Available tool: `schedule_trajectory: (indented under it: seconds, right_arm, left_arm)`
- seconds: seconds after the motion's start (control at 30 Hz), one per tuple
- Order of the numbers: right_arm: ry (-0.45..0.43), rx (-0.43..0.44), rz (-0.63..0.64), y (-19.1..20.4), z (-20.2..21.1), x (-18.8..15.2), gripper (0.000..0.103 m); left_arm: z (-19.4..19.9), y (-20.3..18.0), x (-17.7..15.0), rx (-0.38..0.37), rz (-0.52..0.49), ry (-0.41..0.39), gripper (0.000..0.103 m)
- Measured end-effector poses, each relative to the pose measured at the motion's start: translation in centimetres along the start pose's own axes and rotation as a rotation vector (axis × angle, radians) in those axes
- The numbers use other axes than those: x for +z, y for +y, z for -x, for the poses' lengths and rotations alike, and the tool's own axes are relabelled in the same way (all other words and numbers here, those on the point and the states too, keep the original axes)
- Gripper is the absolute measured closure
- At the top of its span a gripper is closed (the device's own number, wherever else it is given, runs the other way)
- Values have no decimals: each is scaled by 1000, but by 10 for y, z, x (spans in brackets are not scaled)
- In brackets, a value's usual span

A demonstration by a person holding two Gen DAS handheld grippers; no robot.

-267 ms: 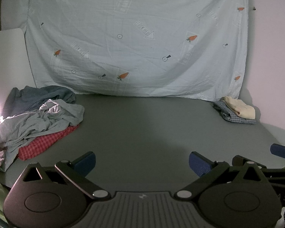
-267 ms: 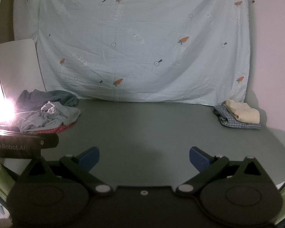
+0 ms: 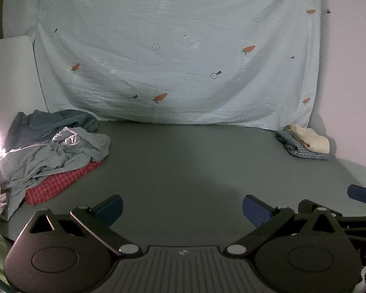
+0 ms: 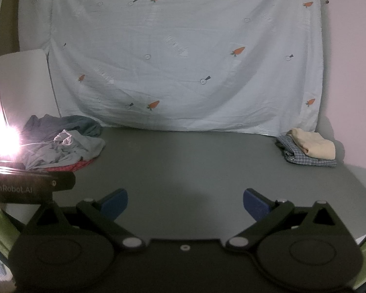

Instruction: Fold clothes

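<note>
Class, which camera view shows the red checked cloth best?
The left wrist view: the red checked cloth shows broadly beneath the grey garments. The right wrist view catches only a thin red edge.

White lettering "GenRobot.AI" on the black bar-shaped body of the left gripper (image 4: pixel 24 183), seen at left edge of right wrist view. Arrow-shaped prints on the pale hanging carrot-pattern bedsheet (image 4: pixel 183 61) carry text, too blurred to read.
</note>
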State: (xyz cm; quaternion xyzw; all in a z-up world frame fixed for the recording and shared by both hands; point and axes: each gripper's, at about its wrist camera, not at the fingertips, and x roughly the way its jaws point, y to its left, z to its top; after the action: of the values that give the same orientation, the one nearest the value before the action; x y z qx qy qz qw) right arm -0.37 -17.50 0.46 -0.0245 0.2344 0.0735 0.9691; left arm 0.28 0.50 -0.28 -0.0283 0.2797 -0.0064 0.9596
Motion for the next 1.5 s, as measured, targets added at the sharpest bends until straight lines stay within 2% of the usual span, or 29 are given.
schedule_trajectory:
  seconds: [0.63, 0.77, 1.5]
  right_arm:
    - [1, 7, -1, -6, -3, -2, 1]
    - [4, 5, -2, -3, -2, 1, 1]
    - [-5, 9, -7, -3, 1, -6, 0]
  left_arm:
    - [11, 11, -4, 0, -3, -7, 0]
    - [2, 1, 0, 6, -4, 1, 0]
    - [2, -1, -2, 4, -18, 5, 0]
